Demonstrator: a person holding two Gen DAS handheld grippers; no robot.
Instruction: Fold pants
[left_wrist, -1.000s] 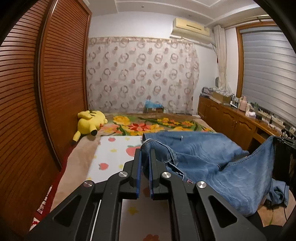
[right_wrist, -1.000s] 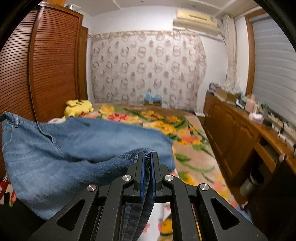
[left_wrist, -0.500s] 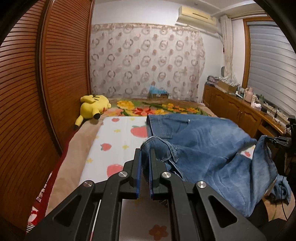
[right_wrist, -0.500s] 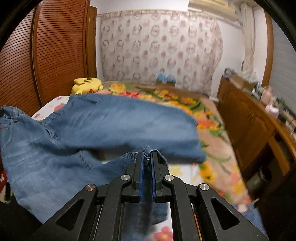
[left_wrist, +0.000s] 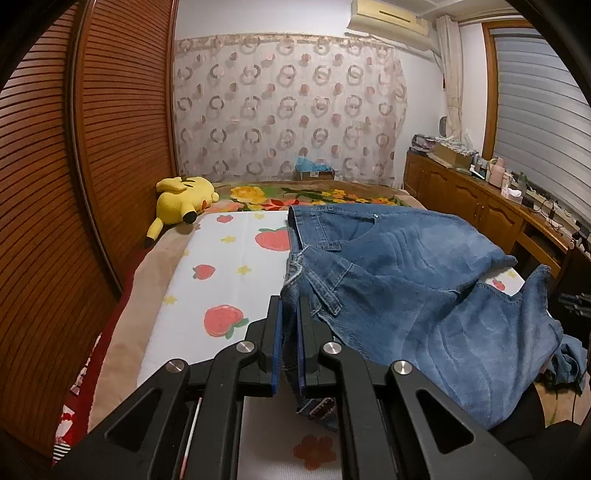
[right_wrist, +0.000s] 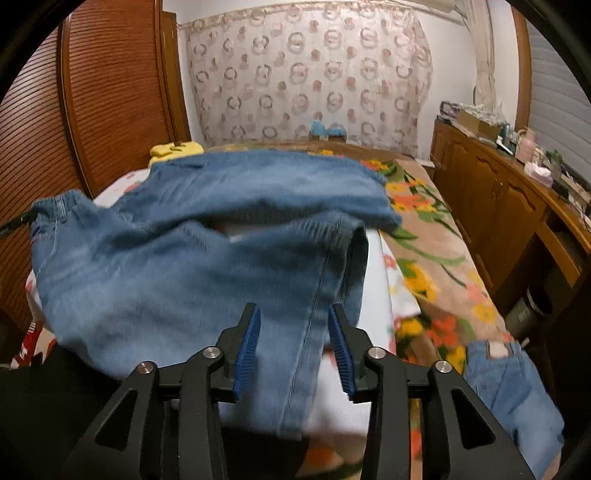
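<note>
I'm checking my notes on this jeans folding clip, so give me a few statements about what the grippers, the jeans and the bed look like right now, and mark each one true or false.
1. The left gripper is shut on the jeans. True.
2. The right gripper is clamped tight on the jeans. False: its jaws stand apart, with denim hanging loose between them.
3. A yellow plush toy lies on the bed near the wooden wardrobe. True.
4. The jeans lie on a plain grey sheet. False: the sheet is white with a strawberry print.
5. Part of the jeans hangs off the edge of the bed. True, seen at the lower right of the right wrist view.
</note>
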